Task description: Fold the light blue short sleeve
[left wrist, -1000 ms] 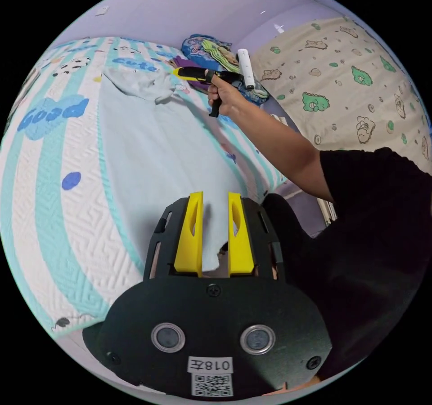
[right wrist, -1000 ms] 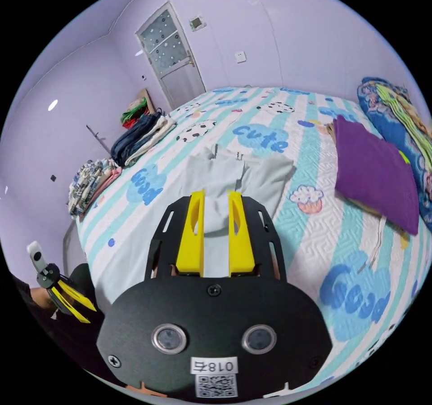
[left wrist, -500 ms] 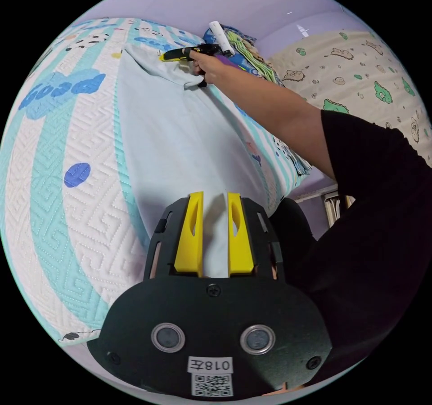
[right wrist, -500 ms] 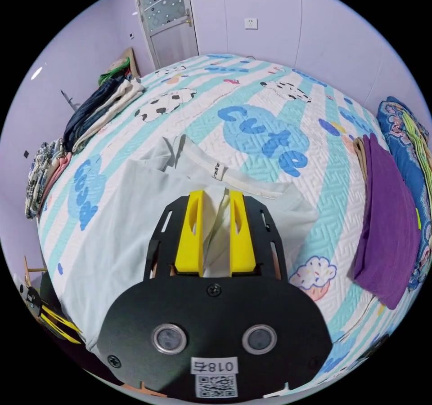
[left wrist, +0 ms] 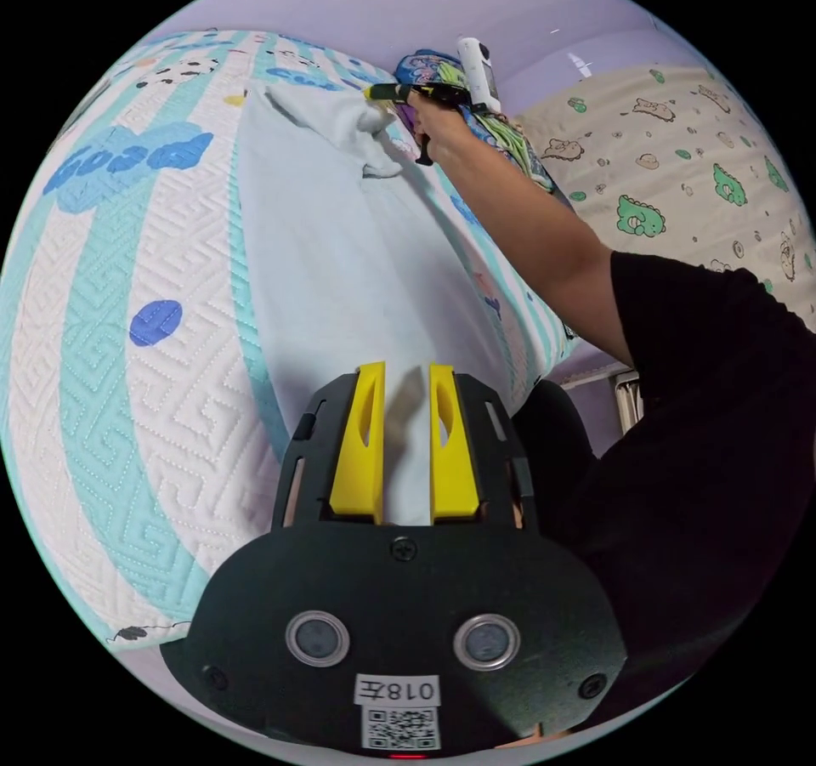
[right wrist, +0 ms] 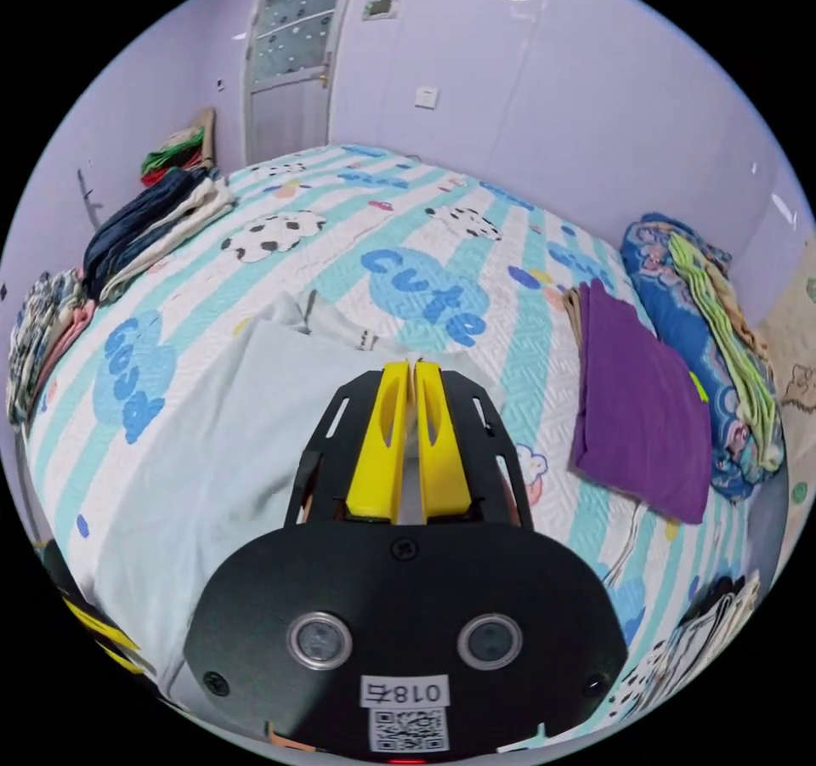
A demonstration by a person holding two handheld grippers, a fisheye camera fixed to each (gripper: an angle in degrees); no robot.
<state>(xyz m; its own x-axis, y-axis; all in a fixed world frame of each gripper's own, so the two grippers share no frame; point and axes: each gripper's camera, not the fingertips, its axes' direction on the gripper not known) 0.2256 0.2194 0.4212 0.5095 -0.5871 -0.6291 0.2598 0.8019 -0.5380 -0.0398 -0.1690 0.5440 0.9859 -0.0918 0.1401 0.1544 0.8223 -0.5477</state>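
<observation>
Light blue short sleeve shirt spread lengthwise on striped quilt, running from lower centre of left gripper view up to upper centre. In right gripper view, same shirt across centre-left of frame, collar end bunched near frame centre, just below the blue lettering on the quilt.

Left gripper at lower centre of its own view. Yellow jaws parted by a moderate gap, shirt hem fabric lying in the gap. Cannot tell whether jaws press on the cloth; gap looks wider than the fabric.

Right gripper at centre of its own view. Jaws brought almost together, only a thin slit between them, pale fabric pinched in the slit at the collar end. Same gripper seen in left gripper view at upper centre, held in a hand, bunched shirt fabric lifted at its tip. Bare forearm and black sleeve extending down to right of frame.

Purple folded cloth on quilt at right of right gripper view, well apart from shirt. Rolled patterned blanket just beyond it at far right. Stacked clothes at left edge of bed. Door at upper left. Cartoon-print curtain at upper right of left gripper view.
</observation>
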